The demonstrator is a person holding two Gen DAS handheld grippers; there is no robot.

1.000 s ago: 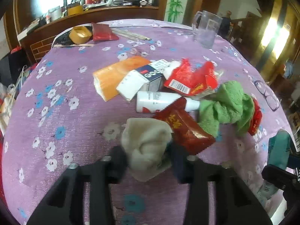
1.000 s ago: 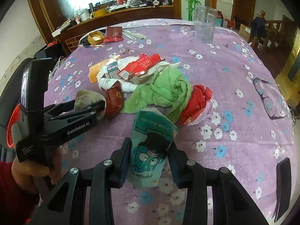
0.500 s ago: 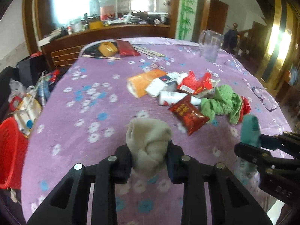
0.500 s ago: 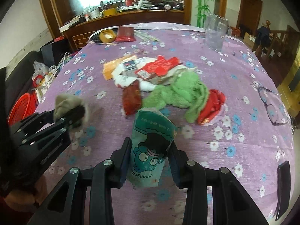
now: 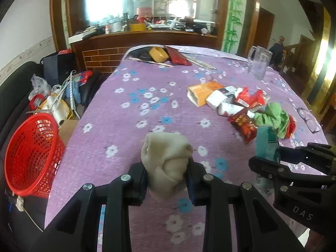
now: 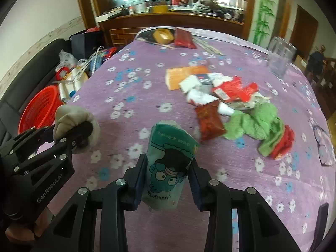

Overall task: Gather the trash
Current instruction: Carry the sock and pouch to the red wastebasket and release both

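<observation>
Between my left gripper (image 5: 167, 180) fingers, low in the frame, a crumpled beige tissue wad (image 5: 166, 157) sits clamped. My right gripper (image 6: 168, 178) pinches a teal cartoon pouch (image 6: 168, 163). At far left stands the red mesh basket (image 5: 31, 153); remaining wrappers (image 5: 241, 107) lie upper right on the purple floral tablecloth (image 5: 130, 126).

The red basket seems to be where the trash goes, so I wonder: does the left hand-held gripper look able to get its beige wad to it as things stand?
Probably yes. The left hand-held gripper grips the beige wad, and the red basket sits open beside the table's edge with nothing between them.
</observation>
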